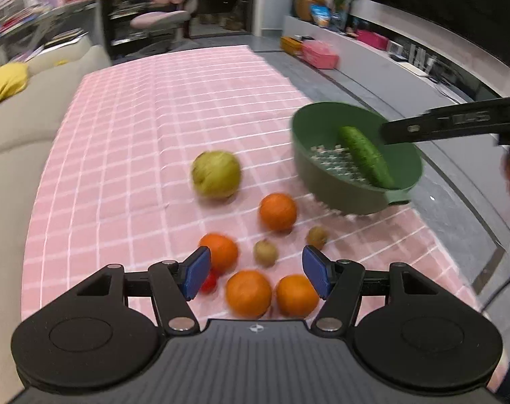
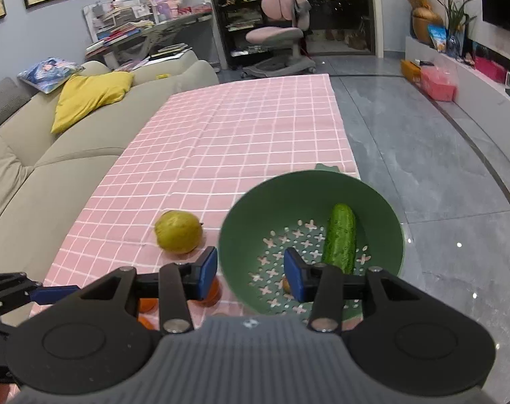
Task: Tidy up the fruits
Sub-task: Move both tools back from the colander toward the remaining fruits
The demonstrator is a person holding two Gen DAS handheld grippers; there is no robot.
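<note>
Left gripper (image 1: pixel 256 272) spread wide and empty, hovering low over the loose fruit; two oranges (image 1: pixel 249 293) just under the gap between its blue pads (image 1: pixel 314 271), a third orange (image 1: pixel 220 251) beside the left pad, a fourth (image 1: pixel 278 211) farther out toward the bowl. Right gripper (image 2: pixel 251 274) also spread and holding nothing, poised over the near rim of the green colander bowl (image 2: pixel 255 208); cucumber (image 2: pixel 339 238) already lying inside, leaning up the far wall. Judged as mid-gathering: one item in, most fruit not yet moved; next move likely a drop onto one of the near oranges, closing squarely across its middle to stop it rolling, then a carry over to the bowl.

Outward on the pink checked cloth (image 1: pixel 147 141): a yellow-green pear-like fruit (image 1: pixel 216 174) standing apart, two small brown fruits (image 1: pixel 265 252), perhaps kiwis; blurred, so hard to say. Something small and red (image 1: pixel 208 282) half hidden behind the left pad; identity unclear. Small brownish thing (image 2: pixel 287 284) in the bowl behind the right pad, mostly covered. Bowl's seat on the table edge impossible to judge.
</note>
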